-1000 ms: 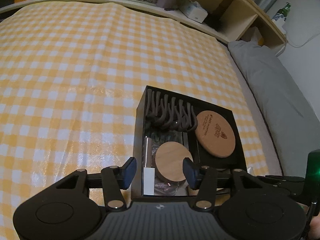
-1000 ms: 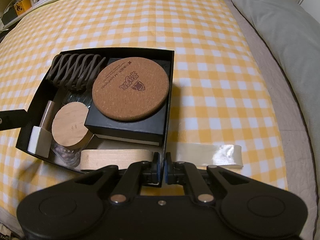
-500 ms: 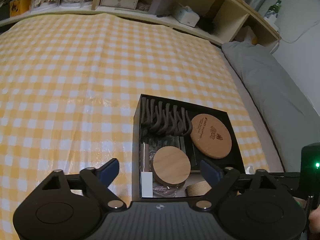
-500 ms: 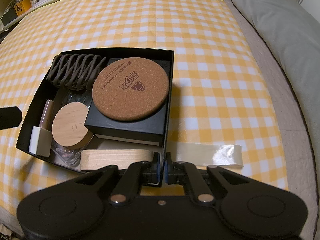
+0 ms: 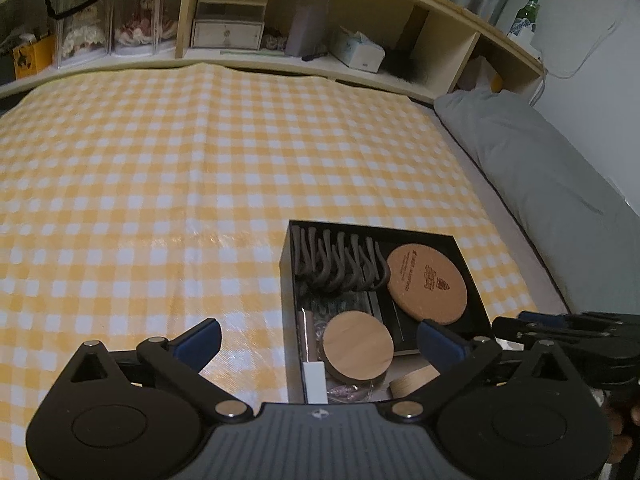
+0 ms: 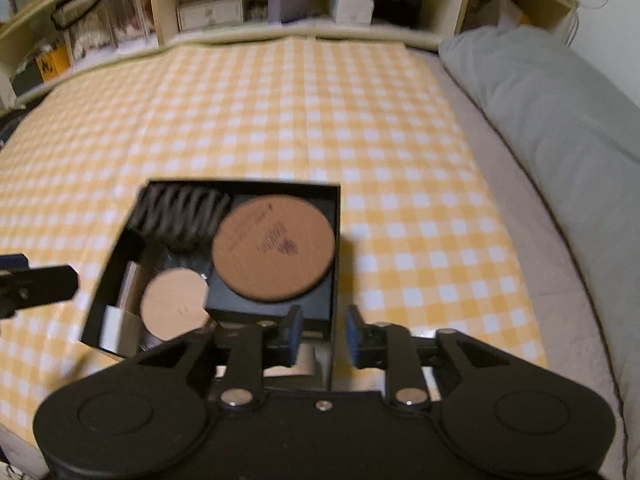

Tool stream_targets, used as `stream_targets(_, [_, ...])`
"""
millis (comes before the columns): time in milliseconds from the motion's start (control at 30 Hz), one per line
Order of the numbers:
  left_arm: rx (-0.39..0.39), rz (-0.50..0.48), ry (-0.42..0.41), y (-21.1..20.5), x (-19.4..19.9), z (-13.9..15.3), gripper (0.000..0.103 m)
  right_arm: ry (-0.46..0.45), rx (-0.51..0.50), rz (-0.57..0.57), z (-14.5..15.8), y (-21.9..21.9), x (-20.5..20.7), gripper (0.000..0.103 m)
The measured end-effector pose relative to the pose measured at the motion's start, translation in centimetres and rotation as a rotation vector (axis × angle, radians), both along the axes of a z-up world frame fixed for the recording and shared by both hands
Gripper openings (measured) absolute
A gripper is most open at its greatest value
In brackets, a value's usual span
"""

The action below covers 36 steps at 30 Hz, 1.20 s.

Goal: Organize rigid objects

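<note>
A: Box (image 5: 285, 264) first, the black open one: where does it sit against the left tongs (image 5: 318, 343)?
B: Its near end lies between the spread jaws, which are opening and stand very wide. The blue pads (image 5: 199, 340) touch nothing; one is over the checked cloth (image 5: 160, 184) at nine o'clock of the box, the other over the box's near right corner.

A: And the right tongs (image 6: 321, 335)?
B: Their jaws are opening too, only partway apart. The box's right wall (image 6: 335, 240) runs up between them, but the pads look clear of it. That view is blurred, so contact is hard to judge.

A: What is inside the box?
B: A round wooden lid (image 5: 357, 345) on a glass jar at the near end, a white block (image 5: 315, 382) at its seven o'clock, a printed cork coaster (image 5: 426, 284) at its one o'clock lying on a flat black case, and a grey wavy hair claw (image 5: 336, 264) at twelve o'clock along the far wall. A pale wooden ring (image 5: 412, 380) lies at the near right.

A: Beyond the box?
B: Yellow-and-white cloth covering a bed, a grey pillow (image 5: 540, 168) at two o'clock, and a wooden shelf (image 5: 400, 12) across the top with a tissue box (image 5: 358, 50) and a green bottle (image 5: 527, 12).
</note>
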<state>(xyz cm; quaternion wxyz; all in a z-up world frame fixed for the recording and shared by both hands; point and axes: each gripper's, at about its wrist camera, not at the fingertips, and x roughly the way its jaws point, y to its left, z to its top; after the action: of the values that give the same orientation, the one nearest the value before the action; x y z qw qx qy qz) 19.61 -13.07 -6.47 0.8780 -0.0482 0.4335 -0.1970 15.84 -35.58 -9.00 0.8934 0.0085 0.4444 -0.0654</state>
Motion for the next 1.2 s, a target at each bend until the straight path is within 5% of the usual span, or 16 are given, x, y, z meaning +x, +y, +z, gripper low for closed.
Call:
stream_targets(400, [0.01,0.026,-0.066,2.3,-2.4,3.3,0.103,-0.155,-0.042,-0.045,5.9,2.9,-3.9,0.098])
stream_targets(767, [0.029,0.033,-0.201,5.7,-8.0,7.0,0.103,-0.291,0.022,-0.142,9.9,4.3,-10.9,0.103])
stream_targets(1200, [0.04,0.003,-0.329,8.2,-14.8,6.6,0.103,-0.395,-0.049,-0.174,8.3,7.8,-18.4,0.103])
